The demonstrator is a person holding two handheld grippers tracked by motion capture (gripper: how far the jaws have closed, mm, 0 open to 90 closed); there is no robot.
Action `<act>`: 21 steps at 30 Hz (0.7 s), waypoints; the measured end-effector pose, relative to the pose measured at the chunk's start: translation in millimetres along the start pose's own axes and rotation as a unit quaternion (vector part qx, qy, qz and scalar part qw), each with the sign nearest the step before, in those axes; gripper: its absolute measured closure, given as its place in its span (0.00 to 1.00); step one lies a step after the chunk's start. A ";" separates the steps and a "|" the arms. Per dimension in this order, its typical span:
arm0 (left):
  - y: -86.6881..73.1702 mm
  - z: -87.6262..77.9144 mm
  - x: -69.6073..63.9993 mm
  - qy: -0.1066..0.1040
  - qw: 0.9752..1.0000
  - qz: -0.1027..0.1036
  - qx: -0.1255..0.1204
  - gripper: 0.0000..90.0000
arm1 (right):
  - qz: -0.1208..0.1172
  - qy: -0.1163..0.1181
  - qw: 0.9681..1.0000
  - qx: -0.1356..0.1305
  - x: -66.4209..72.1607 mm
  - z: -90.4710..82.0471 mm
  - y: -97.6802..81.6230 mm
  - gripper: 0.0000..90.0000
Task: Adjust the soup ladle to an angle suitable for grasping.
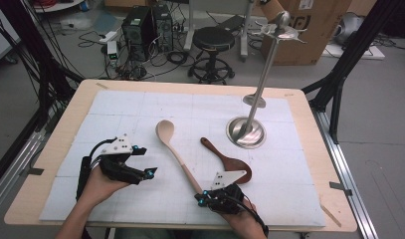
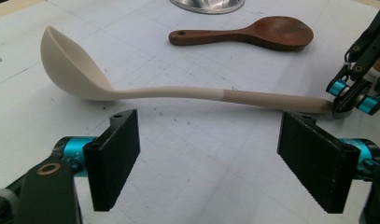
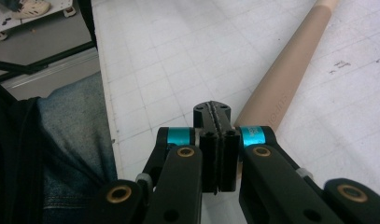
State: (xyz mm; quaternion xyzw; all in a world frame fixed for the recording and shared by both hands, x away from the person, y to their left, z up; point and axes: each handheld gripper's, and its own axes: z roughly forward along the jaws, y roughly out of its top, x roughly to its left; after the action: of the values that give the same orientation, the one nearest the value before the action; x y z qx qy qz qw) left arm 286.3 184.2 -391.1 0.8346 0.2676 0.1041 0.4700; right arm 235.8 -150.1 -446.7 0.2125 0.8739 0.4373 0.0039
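A pale beige ladle (image 1: 176, 152) lies slantwise on the white mat (image 1: 120, 107), bowl far, handle near. In the left gripper view the ladle (image 2: 178, 92) lies across just beyond my left gripper (image 2: 215, 158), whose jaws stand wide open with nothing between them. That left gripper (image 1: 146, 161) sits left of the ladle. My right gripper (image 1: 202, 197) rests at the handle's near end, jaws shut on each other. In the right gripper view the ladle handle (image 3: 283, 86) runs beside the shut right gripper (image 3: 218, 109), not between its pads. A dark wooden spoon (image 1: 229, 158) lies to the right.
A metal stand with a round base (image 1: 246, 132) and hooks on top (image 1: 279, 31) rises at the mat's back right. The table's near edge (image 3: 108, 116) is close behind the right gripper, with the person's lap below. A stool (image 1: 212, 42) and computers stand beyond the table.
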 end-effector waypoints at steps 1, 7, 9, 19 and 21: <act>0.0 0.0 -0.2 0.000 1.000 0.000 0.000 0.24 | -0.001 0.000 1.000 0.001 -0.1 0.3 0.0 1.00; 0.0 -0.3 0.1 0.001 1.000 0.000 -0.001 0.24 | -0.003 -0.011 1.000 -0.002 -2.4 -0.4 0.0 1.00; 0.0 0.0 -0.2 0.001 1.000 -0.001 -0.001 0.24 | 0.000 -0.013 1.000 -0.002 -3.1 -0.6 -0.1 1.00; 0.0 -0.1 -0.1 0.001 1.000 -0.001 -0.002 0.24 | 0.004 -0.018 1.000 0.002 -3.7 2.5 -1.3 0.99; 0.0 -0.3 0.2 0.001 1.000 -0.001 -0.002 0.24 | 0.004 -0.021 1.000 0.006 -3.2 4.0 -2.5 0.97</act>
State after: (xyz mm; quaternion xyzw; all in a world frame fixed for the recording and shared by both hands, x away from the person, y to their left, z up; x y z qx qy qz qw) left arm 286.3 184.6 -390.9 0.8334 0.2683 0.1048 0.4717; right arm 238.6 -149.6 -451.6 0.2247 0.8753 0.4279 0.0193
